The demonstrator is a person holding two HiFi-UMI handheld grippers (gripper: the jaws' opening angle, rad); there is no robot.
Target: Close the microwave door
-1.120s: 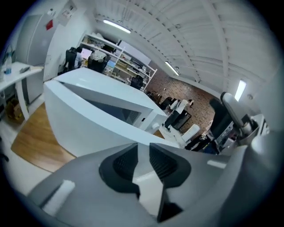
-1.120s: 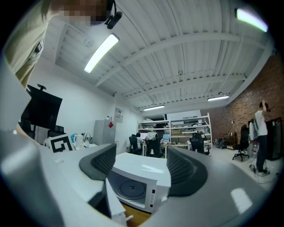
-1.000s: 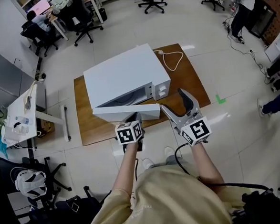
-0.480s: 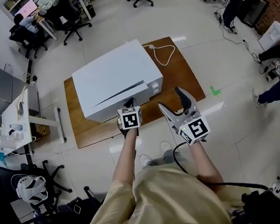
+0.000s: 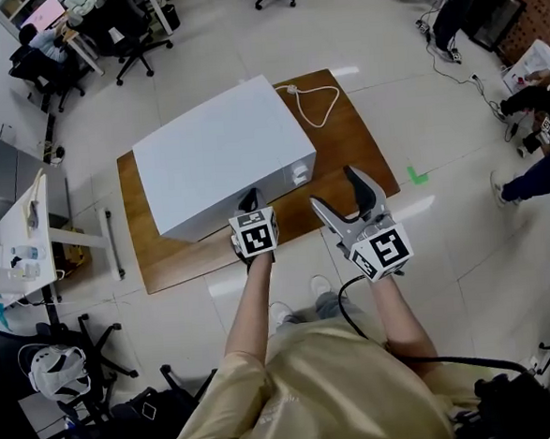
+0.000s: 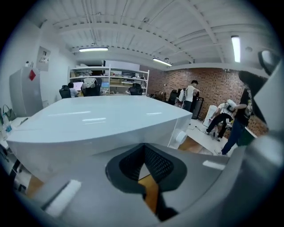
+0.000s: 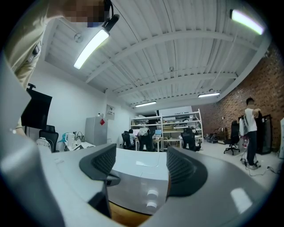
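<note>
My left claw [image 5: 248,203] has its jaws pressed together on nothing, and its tip sits right at the front of the white microwave [image 5: 219,161], which stands on the wooden worktop [image 5: 360,161]. As far as I can tell it is touching the microwave door [image 6: 66,150], though the exact contact is hidden behind the claw. From the head view the door looks flush with the body, so I judge the swing is done and only the latch may be left.

To finish well I would push squarely into the door with the closed tip, on the side nearest the control panel, firmly but briefly. Too hard a shove could slide the whole oven back across the worktop. My right claw [image 5: 334,193] is spread wide and empty, just beside the front right corner. I would hold it clear of the two knobs [image 7: 151,199] so nothing gets turned.

I can read no brand or lettering on the microwave. The marker cubes [image 5: 381,250] carry black-and-white square patterns, not words. A red tag [image 7: 102,121] on the grey cabinet in the right gripper view is too small to read
</note>
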